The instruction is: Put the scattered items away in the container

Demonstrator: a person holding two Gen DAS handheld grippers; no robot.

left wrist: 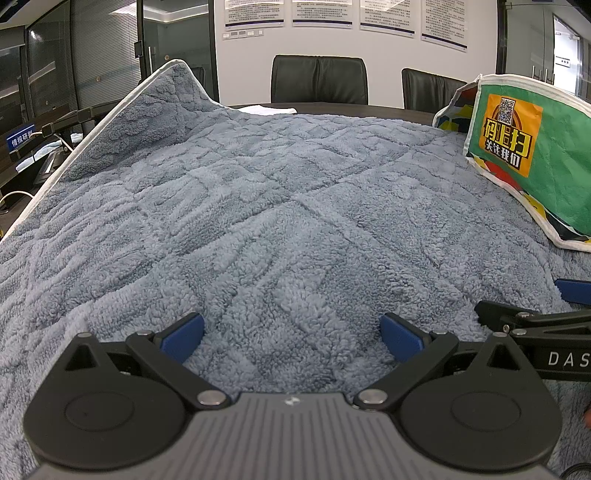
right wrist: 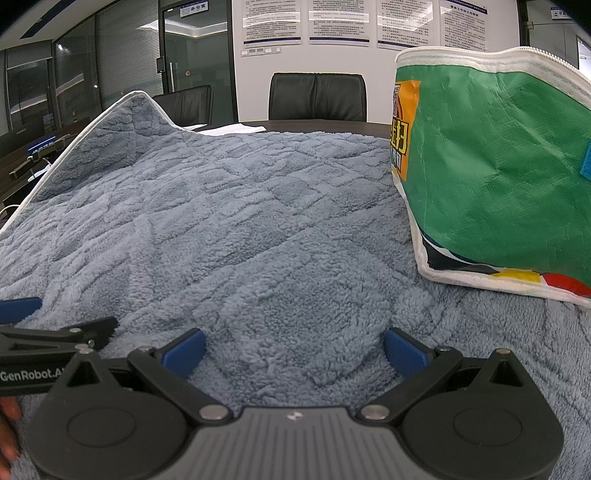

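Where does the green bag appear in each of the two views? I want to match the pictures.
Left wrist view: the green bag lies at the right edge, on the blue blanket, far from the camera.
Right wrist view: the green bag fills the upper right, much nearer, on the same blanket.
Shared landmark: the black chair before the white wall.

Green woven zip-top bag [right wrist: 495, 173] cut off at the right edge, its inside hidden; wall posters' [left wrist: 321, 13] print too small.
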